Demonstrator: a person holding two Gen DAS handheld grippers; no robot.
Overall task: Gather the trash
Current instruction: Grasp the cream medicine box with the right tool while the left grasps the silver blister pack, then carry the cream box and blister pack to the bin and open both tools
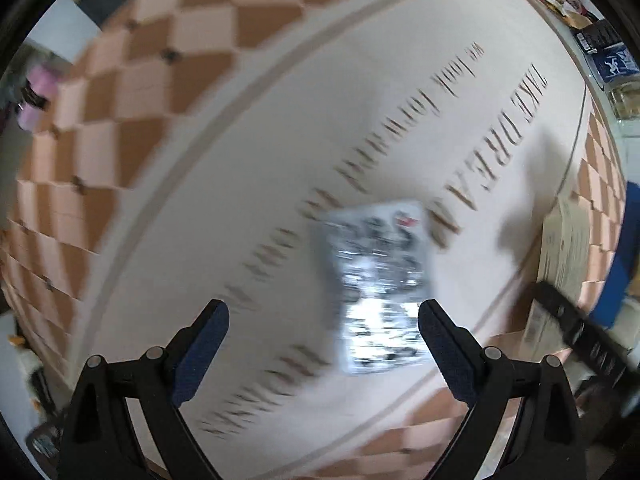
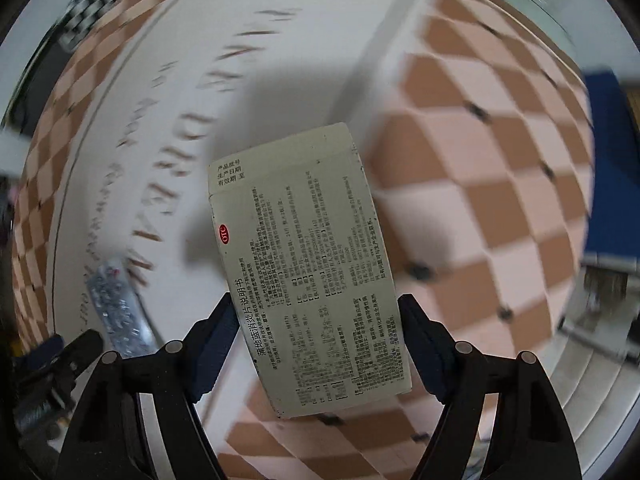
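My right gripper point(image 2: 320, 320) is shut on a flat white medicine box point(image 2: 308, 264) printed with Chinese text and a red OTC mark, held above the floor mat. My left gripper point(image 1: 323, 322) is open and empty above a silver foil blister pack point(image 1: 376, 284) that lies on the cream mat with brown lettering point(image 1: 280, 160). The blister pack also shows at lower left in the right wrist view point(image 2: 118, 308), next to the left gripper's black frame point(image 2: 60, 360). The held box and right gripper show at the right edge of the left wrist view point(image 1: 564, 252).
The mat point(image 2: 168, 80) has a tan and pink checkered border point(image 2: 480, 200). A blue object point(image 2: 612, 160) stands at the right. Boxes and clutter point(image 1: 600, 44) lie beyond the mat's far corner. A pink item point(image 1: 36, 92) sits at far left.
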